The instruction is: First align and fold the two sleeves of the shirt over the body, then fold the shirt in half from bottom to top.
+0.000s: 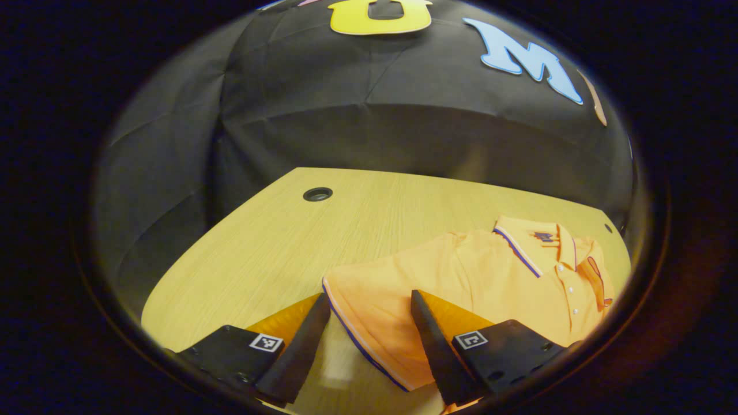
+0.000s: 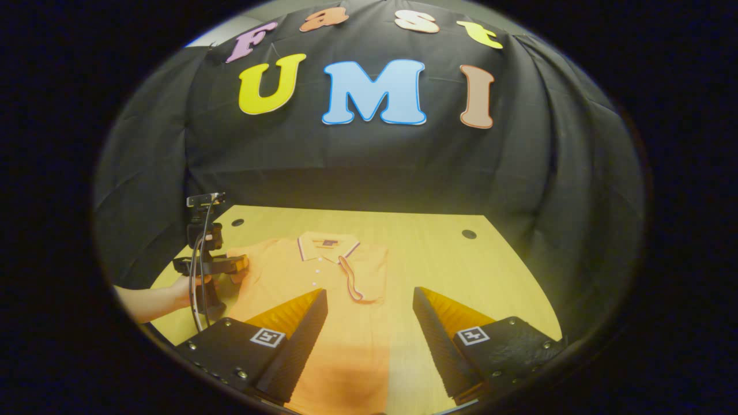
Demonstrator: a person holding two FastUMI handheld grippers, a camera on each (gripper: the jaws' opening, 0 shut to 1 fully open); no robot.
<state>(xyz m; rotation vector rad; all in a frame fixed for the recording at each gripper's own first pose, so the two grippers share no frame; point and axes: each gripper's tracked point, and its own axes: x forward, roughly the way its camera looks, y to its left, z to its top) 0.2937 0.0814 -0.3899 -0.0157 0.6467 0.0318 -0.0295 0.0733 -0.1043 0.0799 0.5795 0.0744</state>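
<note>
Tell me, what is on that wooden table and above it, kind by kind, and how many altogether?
Orange polo shirts: 1, the shirt
Handheld grippers: 2, the left gripper and the right gripper
Round holes in the table: 2, and
Total: 5

left gripper (image 1: 369,323): jaws wide apart, tilted down
right gripper (image 2: 369,320): jaws wide apart too
hand (image 2: 187,288): gripping the left gripper's handle

Nothing legible: the shirt (image 2: 323,271) has a small dark collar tag, too blurred to read, and each gripper carries square coded markers without words.
</note>
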